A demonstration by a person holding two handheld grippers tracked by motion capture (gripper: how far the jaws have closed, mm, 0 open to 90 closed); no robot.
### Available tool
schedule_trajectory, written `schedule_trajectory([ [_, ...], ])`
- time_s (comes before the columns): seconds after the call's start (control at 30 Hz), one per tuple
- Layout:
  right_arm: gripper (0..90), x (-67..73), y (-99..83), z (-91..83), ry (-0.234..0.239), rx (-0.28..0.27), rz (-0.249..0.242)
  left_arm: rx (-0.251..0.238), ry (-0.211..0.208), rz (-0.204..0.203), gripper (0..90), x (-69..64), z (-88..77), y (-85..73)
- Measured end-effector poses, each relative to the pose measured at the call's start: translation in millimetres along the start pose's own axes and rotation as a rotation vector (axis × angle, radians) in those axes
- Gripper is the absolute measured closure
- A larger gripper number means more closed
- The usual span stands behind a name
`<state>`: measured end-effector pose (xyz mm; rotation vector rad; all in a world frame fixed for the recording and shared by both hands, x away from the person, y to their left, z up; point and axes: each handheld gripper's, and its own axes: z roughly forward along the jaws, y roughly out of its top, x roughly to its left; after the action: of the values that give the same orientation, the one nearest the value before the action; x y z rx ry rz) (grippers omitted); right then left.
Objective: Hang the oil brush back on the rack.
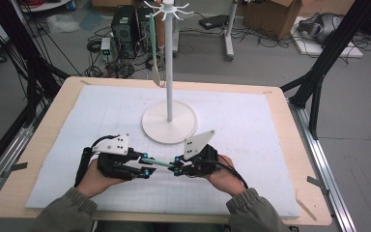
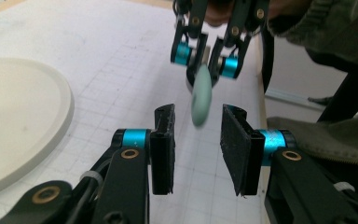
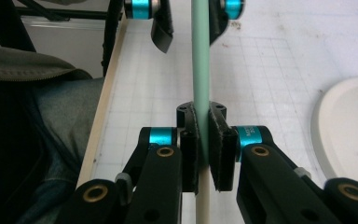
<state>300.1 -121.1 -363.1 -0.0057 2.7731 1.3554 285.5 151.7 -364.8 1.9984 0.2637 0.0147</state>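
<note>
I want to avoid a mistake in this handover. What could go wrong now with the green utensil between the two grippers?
1. Only the right gripper clamps the green utensil; the left gripper stands open around its end, so it may swing or slip if the right lets go early.
2. The white stand stands close behind; a hasty lift could perhaps knock it.

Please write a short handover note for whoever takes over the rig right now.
Right gripper: shut on the mint-green utensil handle, holding it level above the white mat.
Left gripper: open, pads clear of the handle's free end between them.
Hanging stand: upright mid-mat, another utensil already hung on it.
Done: one utensil hung; this one lifted.
Left: probably hang it on a free hook.
</note>
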Motion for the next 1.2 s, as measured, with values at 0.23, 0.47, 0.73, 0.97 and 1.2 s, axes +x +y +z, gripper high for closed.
schedule_trajectory([
  [0.23,84.5,-0.5,4.0,6.4,0.009,-0.015,0.010,-0.032,-0.006,-0.006,79.1,0.4,-1.7,3.5],
  [0.47,81.5,1.0,6.8,7.3,0.001,0.009,0.001,-0.004,-0.015,0.008,83.1,-0.8,-2.6,5.4],
  [0.73,80.7,4.2,13.7,7.8,-0.021,0.068,-0.040,0.030,-0.006,0.022,83.1,-1.9,0.6,7.0],
  [0.97,84.2,4.1,15.6,8.2,-0.014,0.077,-0.047,0.001,-0.005,0.023,81.7,-3.1,-1.6,5.5],
  [1.2,84.4,-5.2,6.8,2.3,-0.020,-0.007,0.048,-0.046,0.082,-0.006,60.6,-2.5,-17.5,3.5],
])
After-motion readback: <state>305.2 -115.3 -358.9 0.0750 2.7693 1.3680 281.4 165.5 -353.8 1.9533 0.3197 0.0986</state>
